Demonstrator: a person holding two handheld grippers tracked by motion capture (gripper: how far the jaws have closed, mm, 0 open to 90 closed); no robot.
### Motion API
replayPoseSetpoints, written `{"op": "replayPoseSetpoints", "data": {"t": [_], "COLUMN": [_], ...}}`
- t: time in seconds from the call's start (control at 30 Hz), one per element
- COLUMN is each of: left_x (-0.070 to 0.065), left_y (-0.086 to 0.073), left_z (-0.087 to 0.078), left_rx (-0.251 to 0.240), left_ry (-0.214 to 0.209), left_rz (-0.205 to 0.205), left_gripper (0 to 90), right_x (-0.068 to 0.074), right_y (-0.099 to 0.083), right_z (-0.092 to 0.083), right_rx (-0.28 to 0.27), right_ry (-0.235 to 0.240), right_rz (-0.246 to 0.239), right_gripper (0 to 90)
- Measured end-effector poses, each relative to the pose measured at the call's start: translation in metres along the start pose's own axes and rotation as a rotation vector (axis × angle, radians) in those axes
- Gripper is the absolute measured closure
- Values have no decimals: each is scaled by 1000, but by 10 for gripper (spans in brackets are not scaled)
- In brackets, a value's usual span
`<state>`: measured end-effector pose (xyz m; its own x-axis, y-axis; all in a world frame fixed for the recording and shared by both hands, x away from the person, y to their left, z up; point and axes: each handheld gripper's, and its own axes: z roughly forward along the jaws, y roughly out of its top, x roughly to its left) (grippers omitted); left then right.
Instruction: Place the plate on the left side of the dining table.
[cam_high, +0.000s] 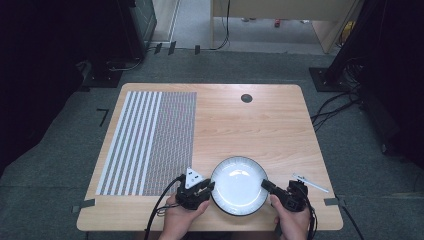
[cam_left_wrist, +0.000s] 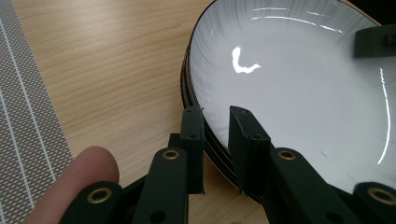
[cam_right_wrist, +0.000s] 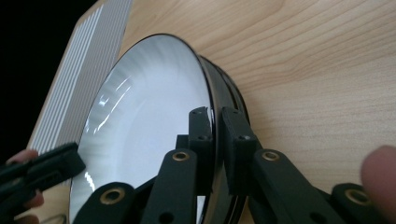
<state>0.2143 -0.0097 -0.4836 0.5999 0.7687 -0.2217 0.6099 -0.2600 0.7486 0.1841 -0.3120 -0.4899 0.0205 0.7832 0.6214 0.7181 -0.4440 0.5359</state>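
Black jaws of the left tool (cam_left_wrist: 215, 119) are seen clamped on the near rim of the round white plate with a dark edge (cam_left_wrist: 299, 79); the right tool (cam_right_wrist: 214, 120) is pinched on the opposite rim. Low and centre in the high view, the plate rests on the pale wooden bench (cam_high: 260, 125). Both grips should be kept level and raised together, so that tilting is avoided. Farther left, a grey striped mat (cam_high: 150, 140) is spread.

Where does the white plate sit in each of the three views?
High view: white plate at the table's near edge, between the two hands.
Left gripper view: plate fills the upper right, rim between the tongs.
Right gripper view: plate left of centre, seen edge-on.
Shared landmark: striped placemat.
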Motion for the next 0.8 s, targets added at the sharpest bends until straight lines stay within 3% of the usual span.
{"op": "replayPoseSetpoints", "data": {"t": [0.33, 0.6, 0.8], "left_x": [8, 15, 27], "left_y": [8, 13, 14], "left_z": [-5, -15, -29], "left_rx": [-21, -36, -39], "left_ry": [-30, -63, -82], "left_rz": [-9, -44, -64], "left_gripper": [739, 743, 745], "right_x": [-11, 3, 19], "right_y": [-1, 2, 2], "right_z": [8, -1, 0], "right_rx": [-1, -47, -34], "right_ry": [98, 129, 153], "right_rz": [145, 92, 59], "right_gripper": [841, 835, 834]}}
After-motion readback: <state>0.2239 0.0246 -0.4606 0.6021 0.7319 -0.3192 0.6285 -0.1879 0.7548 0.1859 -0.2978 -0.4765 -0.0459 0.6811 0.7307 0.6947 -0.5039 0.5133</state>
